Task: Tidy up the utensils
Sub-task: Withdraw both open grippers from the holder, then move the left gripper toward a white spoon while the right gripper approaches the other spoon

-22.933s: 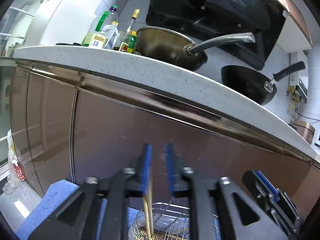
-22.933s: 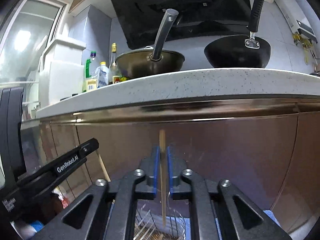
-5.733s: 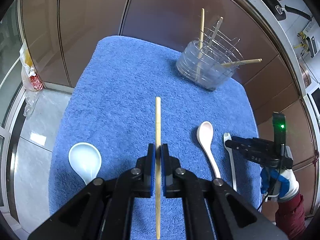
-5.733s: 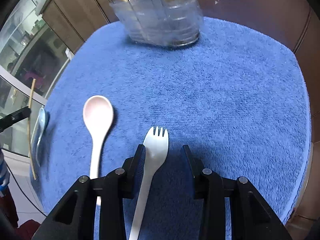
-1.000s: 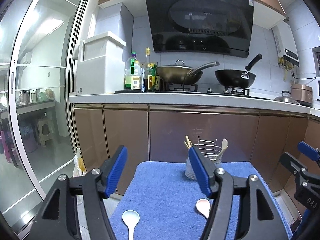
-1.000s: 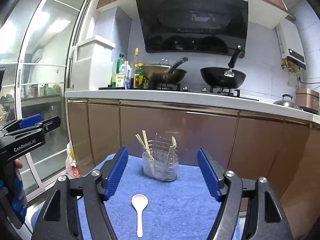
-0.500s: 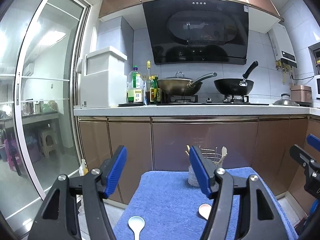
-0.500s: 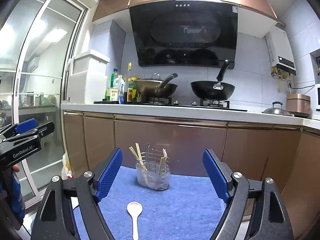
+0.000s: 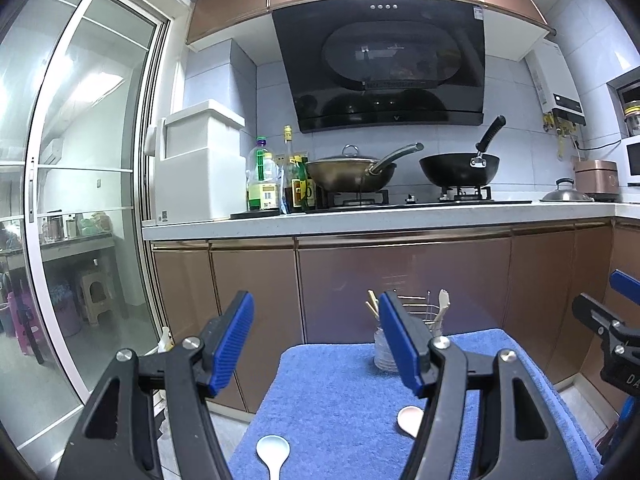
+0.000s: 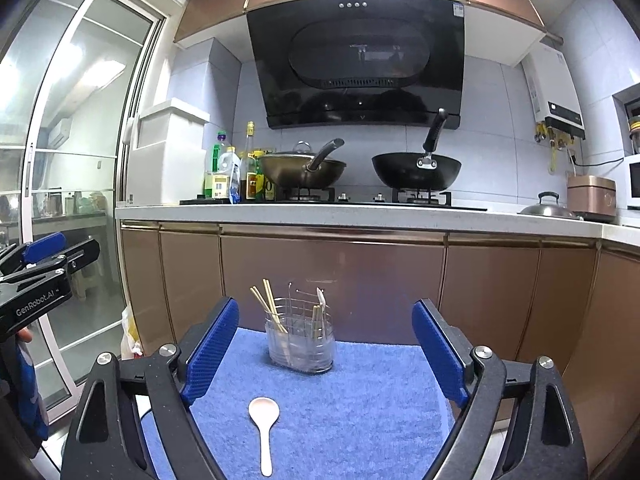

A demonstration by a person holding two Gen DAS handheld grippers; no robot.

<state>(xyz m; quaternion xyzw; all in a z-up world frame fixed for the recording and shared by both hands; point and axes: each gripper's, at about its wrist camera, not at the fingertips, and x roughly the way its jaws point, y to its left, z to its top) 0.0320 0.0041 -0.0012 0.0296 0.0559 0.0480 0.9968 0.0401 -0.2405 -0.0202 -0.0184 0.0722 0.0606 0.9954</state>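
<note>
Left gripper (image 9: 316, 340) fingers wide, empty | right gripper (image 10: 325, 354) fingers opening, empty | pink spoon (image 10: 263, 424) before holder (image 10: 300, 340): likely light, stiff, slippery; pinch handle mid-length

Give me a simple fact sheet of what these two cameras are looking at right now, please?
Place: kitchen, with a low table under a blue towel
Utensil holder: clear, at the towel's far end, holding chopsticks and a white fork
Pink spoon: lying on the towel
White spoon: lying on the towel, nearer the glass door
Left gripper: open, holding nothing
Right gripper: jaws opening, nothing between them
Background: two woks on the stove, bottles beside them
</note>
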